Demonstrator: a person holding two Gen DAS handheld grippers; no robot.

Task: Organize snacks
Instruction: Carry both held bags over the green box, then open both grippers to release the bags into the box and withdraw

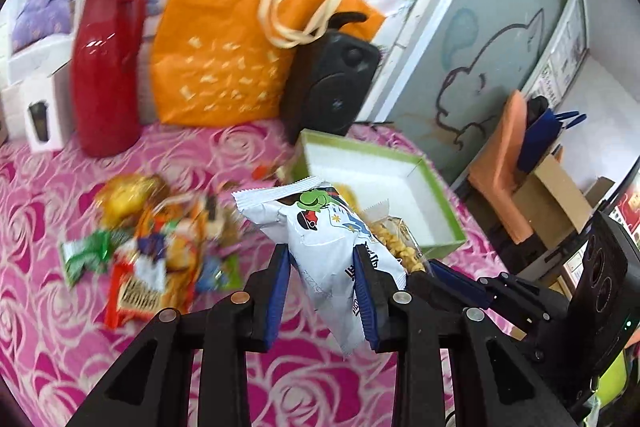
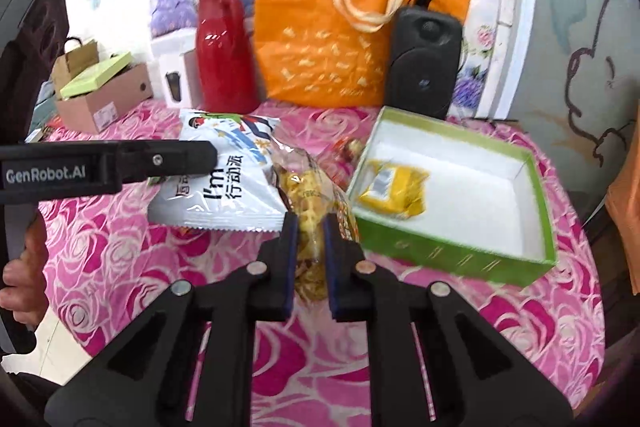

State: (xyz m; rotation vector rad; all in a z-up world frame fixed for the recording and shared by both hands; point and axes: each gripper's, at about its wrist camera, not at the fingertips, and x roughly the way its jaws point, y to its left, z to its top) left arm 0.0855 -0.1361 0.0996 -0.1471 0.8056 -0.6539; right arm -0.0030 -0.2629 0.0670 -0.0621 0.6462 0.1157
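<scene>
A table under a pink rose-patterned cloth (image 2: 460, 347) stands against a wall hung with paper fans and floral prints. Two snack packets are lifted above it, side by side near the middle. The left gripper (image 1: 324, 291) pinches a white packet (image 1: 320, 227) low on its body, the printed top standing up past the fingers; the right gripper (image 2: 310, 263) is pressed tight on a clear bag of yellow crisps (image 2: 308, 195), squeezing its lower end. Both look light, soft and air-filled, with slick film that could slide between the pads, and the crisps inside would probably crush under a hard squeeze, so a hold on the flat crimped seam or an empty corner seems safer than one across the filled belly. Just to the right of the packets, towards the table's right edge, sits an open green box (image 2: 460, 255) with a white inside, already holding a yellow packet (image 2: 394, 191) near its left wall; it looks like the place the two are bound for. On the left side of the table lies a loose heap of other snacks (image 1: 152, 247), blurred. Along the back edge stand a red jug (image 2: 224, 55), an orange bag (image 2: 320, 35) and a black speaker (image 2: 424, 63).
</scene>
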